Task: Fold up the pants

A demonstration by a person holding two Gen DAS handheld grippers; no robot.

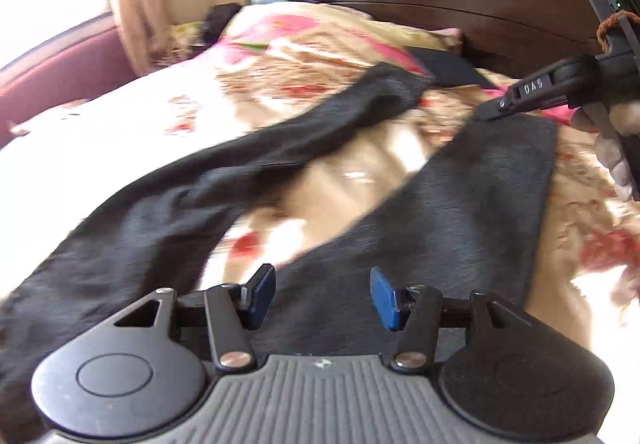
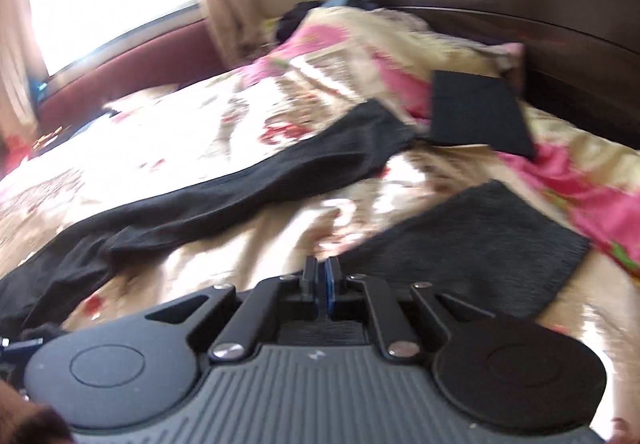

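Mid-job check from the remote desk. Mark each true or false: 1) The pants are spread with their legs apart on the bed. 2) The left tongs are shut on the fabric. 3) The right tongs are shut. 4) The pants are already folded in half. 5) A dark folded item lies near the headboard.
1) The pants lie with legs apart on the bed: true.
2) False: the left tongs stand open, nothing between the pads.
3) The right tongs are shut: true, gripping nothing.
4) False: both legs lie spread in a V, unfolded.
5) A dark folded item lies near the headboard: true.
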